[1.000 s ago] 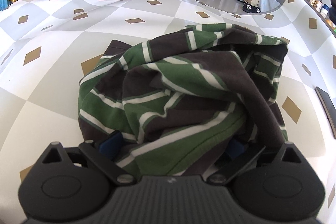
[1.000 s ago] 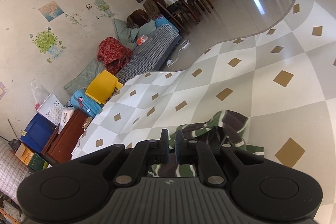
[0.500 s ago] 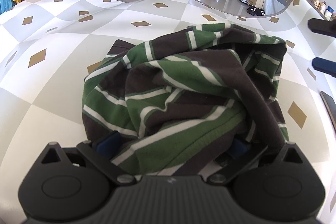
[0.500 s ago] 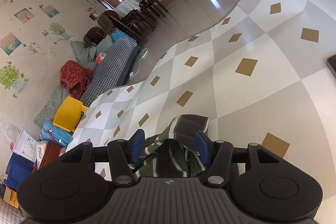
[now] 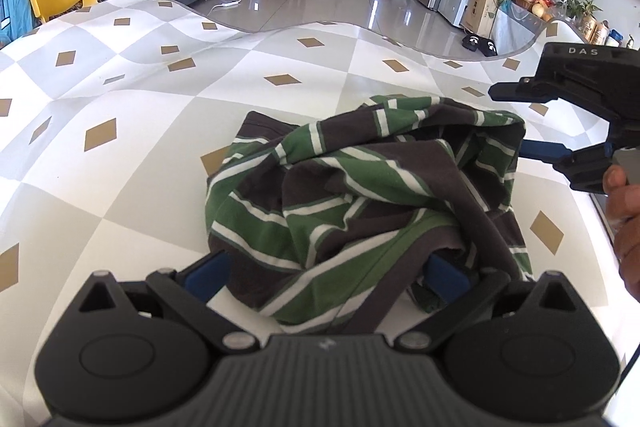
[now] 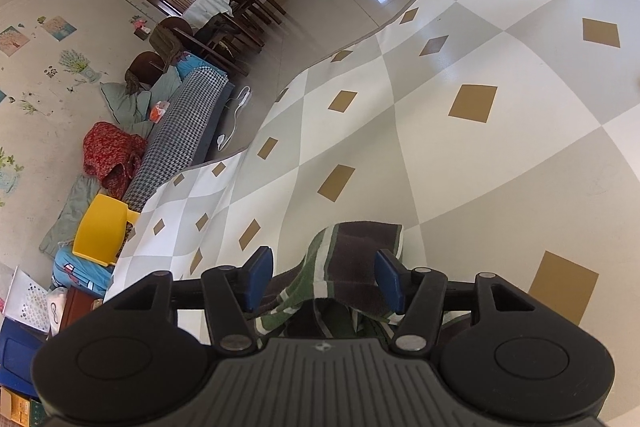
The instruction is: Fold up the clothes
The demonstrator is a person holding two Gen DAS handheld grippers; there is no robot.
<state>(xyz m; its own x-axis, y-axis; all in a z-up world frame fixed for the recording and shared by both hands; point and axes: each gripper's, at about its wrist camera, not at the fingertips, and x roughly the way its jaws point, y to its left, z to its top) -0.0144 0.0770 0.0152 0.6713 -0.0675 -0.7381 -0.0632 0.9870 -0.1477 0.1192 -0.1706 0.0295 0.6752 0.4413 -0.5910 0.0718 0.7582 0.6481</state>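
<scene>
Lying in a crumpled heap on the diamond-patterned table (image 5: 360, 67), the green-and-brown striped shirt (image 5: 360, 195) shows no flat panel or clean crease, so the folding looks barely begun. The left gripper (image 5: 326, 273) has its jaws spread around the near hem, gripping nothing. Only the left view shows the right gripper (image 5: 524, 123) beside the heap's far corner; the right view confirms that gripper's jaws open over a brown edge.

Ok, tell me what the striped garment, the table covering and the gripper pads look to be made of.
Striped garment: soft matte knit, likely cotton jersey; it slumps in loose folds with no shine.
Table covering: smooth, slightly glossy sheet, probably vinyl or oilcloth; it reflects light, and its hanging far edge waves stiffly.
Left gripper pads: blue, matte, seemingly rubber or soft plastic; the look cannot settle which.
</scene>
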